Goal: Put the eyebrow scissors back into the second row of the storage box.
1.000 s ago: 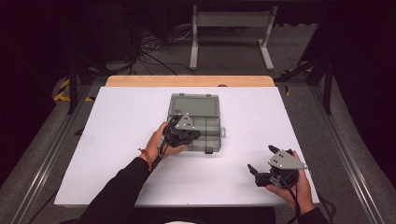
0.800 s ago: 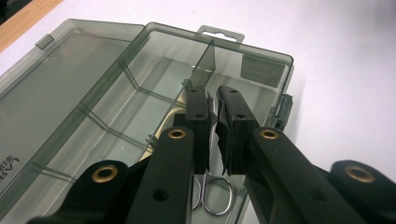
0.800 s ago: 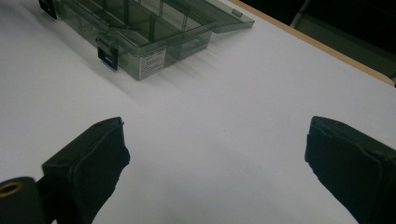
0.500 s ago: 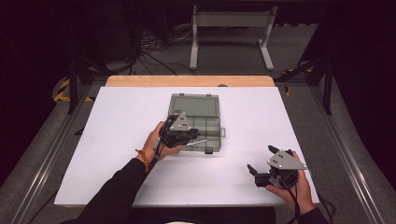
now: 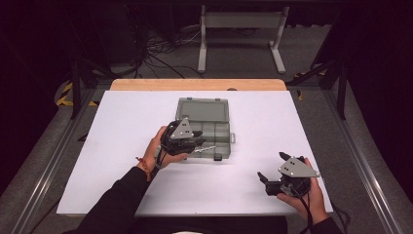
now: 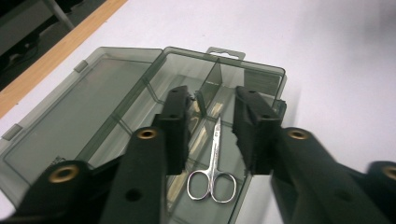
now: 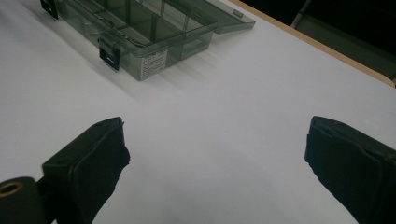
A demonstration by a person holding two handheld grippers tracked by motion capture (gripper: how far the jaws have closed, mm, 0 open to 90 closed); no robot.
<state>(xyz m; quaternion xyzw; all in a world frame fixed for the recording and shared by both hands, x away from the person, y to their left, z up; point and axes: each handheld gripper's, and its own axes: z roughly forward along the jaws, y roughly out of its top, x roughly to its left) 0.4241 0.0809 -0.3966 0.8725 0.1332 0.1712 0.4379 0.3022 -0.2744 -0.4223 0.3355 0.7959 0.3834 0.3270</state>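
**A:** Now, starting at our left: the left gripper (image 5: 198, 141) hangs over the near compartments of the organizer box (image 6: 116, 100), jaws parted about halfway and holding nothing. Between them, in the left gripper view, we see the scissors (image 6: 212, 164) lying in a long compartment, finger loops toward us, blades pointing away along the divider (image 6: 209, 89).

**B:** So the step in hand looks like taking the scissors. How do we do it well?

**A:** We judge the shank just above the 2 loops to be the best place to close on; the blades are thin and slick and would likely slip. We should come down with the jaws straddling the shank across its width, keeping clear of the divider on one side and the box wall on the other.

**B:** And the lid (image 5: 202, 109)?

**A:** It lies open flat on the far side, out of our way. The box is light plastic, so a jaw snagging a wall could drag it across the white table (image 5: 122, 146).

**B:** Then the right side?

**A:** The right gripper (image 5: 272, 170) rests well apart, near the table's front edge, jaws wide open and empty. It could steady the box by its latch (image 7: 108, 54) corner if needed.
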